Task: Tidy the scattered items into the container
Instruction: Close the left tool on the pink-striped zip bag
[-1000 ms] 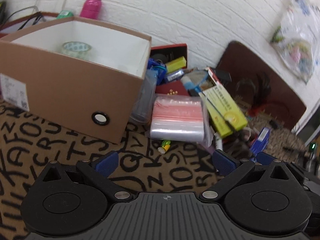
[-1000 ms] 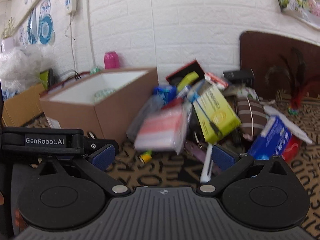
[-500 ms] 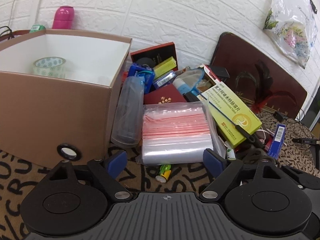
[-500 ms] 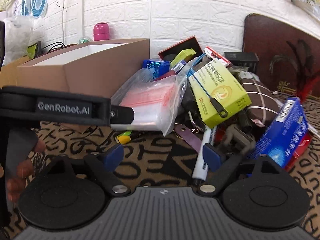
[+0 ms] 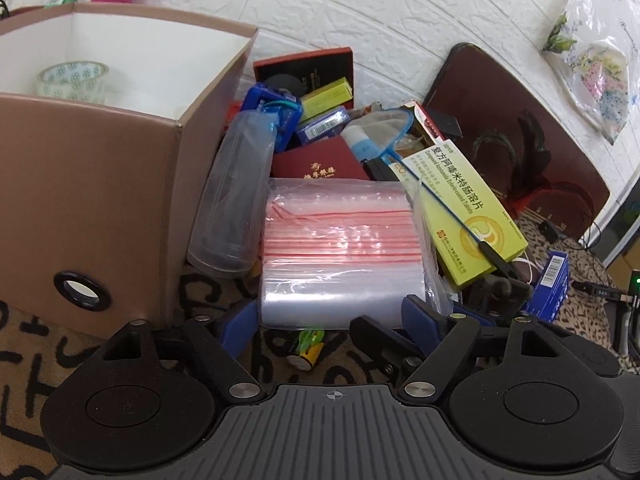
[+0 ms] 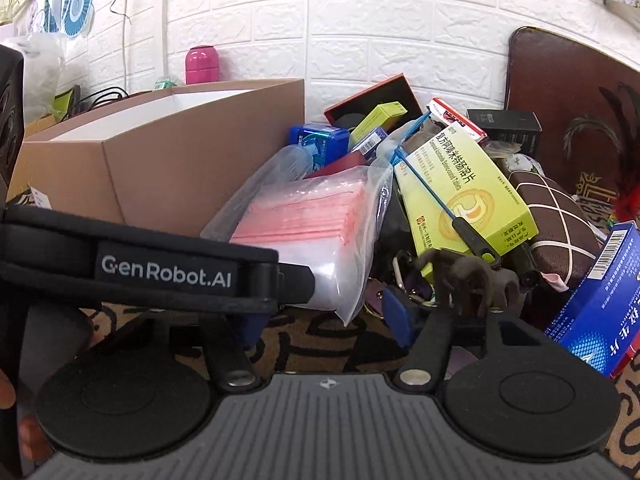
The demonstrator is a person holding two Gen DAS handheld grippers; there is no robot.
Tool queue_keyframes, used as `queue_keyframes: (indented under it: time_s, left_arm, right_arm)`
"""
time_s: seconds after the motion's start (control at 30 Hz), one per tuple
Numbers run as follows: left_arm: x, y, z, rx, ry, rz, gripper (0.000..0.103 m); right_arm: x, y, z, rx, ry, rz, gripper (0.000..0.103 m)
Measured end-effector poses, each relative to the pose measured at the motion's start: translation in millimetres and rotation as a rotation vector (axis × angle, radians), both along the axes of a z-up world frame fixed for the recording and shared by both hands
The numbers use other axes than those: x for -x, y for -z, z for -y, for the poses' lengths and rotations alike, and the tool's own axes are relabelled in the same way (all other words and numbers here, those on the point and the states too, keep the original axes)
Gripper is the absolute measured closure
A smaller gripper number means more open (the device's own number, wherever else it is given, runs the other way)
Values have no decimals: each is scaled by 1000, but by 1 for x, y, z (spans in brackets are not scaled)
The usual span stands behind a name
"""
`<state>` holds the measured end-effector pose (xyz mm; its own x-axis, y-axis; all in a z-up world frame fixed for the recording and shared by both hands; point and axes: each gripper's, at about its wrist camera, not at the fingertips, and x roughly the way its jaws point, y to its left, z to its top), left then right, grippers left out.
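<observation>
A brown cardboard box (image 5: 92,208) with a white inside stands at the left and holds a roll of clear tape (image 5: 72,80); it also shows in the right wrist view (image 6: 192,160). A clear bag of red-striped zip bags (image 5: 340,248) lies in front of the pile. My left gripper (image 5: 332,320) is open, its blue fingers on either side of the bag's near edge. My right gripper (image 6: 324,316) is open beside the same bag (image 6: 312,220), close to a brown elephant figure (image 6: 468,276). The left gripper's body crosses the right view.
A pile lies to the right of the box: a clear plastic bottle (image 5: 236,196), a dark red booklet (image 5: 320,164), a yellow-green medicine box (image 5: 464,208), a blue box (image 6: 604,300), a small green and yellow battery (image 5: 308,346) on the letter-patterned cloth. White brick wall behind.
Both grippers have moved forward to the pile. The left gripper now straddles the near edge of the zip bag pack; the right has come up to the elephant figure.
</observation>
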<state>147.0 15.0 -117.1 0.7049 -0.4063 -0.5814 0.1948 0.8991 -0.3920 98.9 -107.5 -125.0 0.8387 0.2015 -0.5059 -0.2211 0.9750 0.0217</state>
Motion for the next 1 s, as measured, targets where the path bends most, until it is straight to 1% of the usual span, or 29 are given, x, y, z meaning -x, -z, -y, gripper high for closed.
queue_keyframes:
  time_s: [0.07, 0.13, 0.2, 0.37, 0.53, 0.63, 0.73, 0.8, 0.87, 0.9, 0.97, 1.0]
  left_arm:
    - [0, 1, 1, 7, -4, -7, 18]
    - [0, 0, 2, 4, -8, -4, 25]
    - [3, -1, 1, 3, -9, -2, 26]
    - [18, -6, 2, 10, -1, -3, 24]
    - [52, -8, 0, 19, 16, -20, 21]
    - [76, -6, -2, 8, 45, -27, 20]
    - [101, -4, -1, -20, 104, -39, 19]
    - [112, -1, -3, -17, 133, -58, 18]
    - [116, 1, -10, 12, 125, -81, 14]
    - [114, 1, -15, 30, 110, -98, 14]
    - [107, 3, -22, 56, 84, -128, 12]
    - [104, 4, -24, 60, 81, -134, 12]
  right_arm:
    - [-1, 0, 2, -20, -20, -7, 54]
    - [1, 0, 2, -18, -19, -3, 57]
    - [3, -2, 2, -12, -24, -1, 60]
    - [17, -9, -1, 24, -57, 13, 60]
    - [48, -14, -5, 27, -78, 3, 60]
    - [72, -16, -5, 9, -94, -16, 59]
    - [98, -13, -3, -11, -109, -55, 57]
    - [111, -9, 1, -38, -109, -108, 49]
    - [119, -3, 7, -56, -90, -160, 46]
    - [122, -1, 10, -60, -72, -172, 45]
    - [126, -3, 16, -74, -42, -168, 43]
    - [126, -5, 20, -89, -30, -158, 40]
